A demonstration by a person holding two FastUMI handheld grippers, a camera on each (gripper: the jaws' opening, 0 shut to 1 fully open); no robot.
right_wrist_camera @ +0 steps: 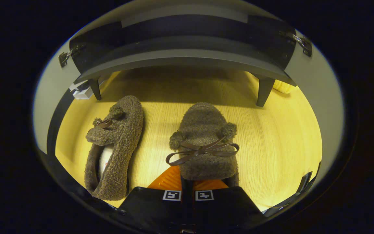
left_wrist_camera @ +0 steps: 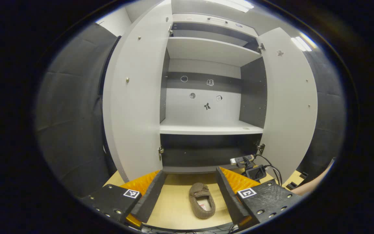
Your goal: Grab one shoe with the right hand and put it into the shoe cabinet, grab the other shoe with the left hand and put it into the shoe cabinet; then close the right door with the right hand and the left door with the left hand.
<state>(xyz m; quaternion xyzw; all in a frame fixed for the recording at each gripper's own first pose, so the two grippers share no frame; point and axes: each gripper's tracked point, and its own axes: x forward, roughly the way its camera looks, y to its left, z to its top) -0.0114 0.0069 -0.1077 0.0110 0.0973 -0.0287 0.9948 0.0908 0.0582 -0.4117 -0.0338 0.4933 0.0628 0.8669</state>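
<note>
The right gripper (right_wrist_camera: 187,185) has its fingers clamped on the near shoe's (right_wrist_camera: 205,143) heel, ready to lift it. The other shoe (right_wrist_camera: 115,146) lies just left on the floor (right_wrist_camera: 271,136). The left gripper (left_wrist_camera: 190,191) waits with fingers apart, facing the open cabinet (left_wrist_camera: 206,130).

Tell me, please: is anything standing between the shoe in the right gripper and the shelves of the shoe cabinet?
Nothing visible blocks it. The right gripper is closed on one shoe just in front of the cabinet. Both doors, left door and right door, stand wide open, and the shelves are bare.
</note>
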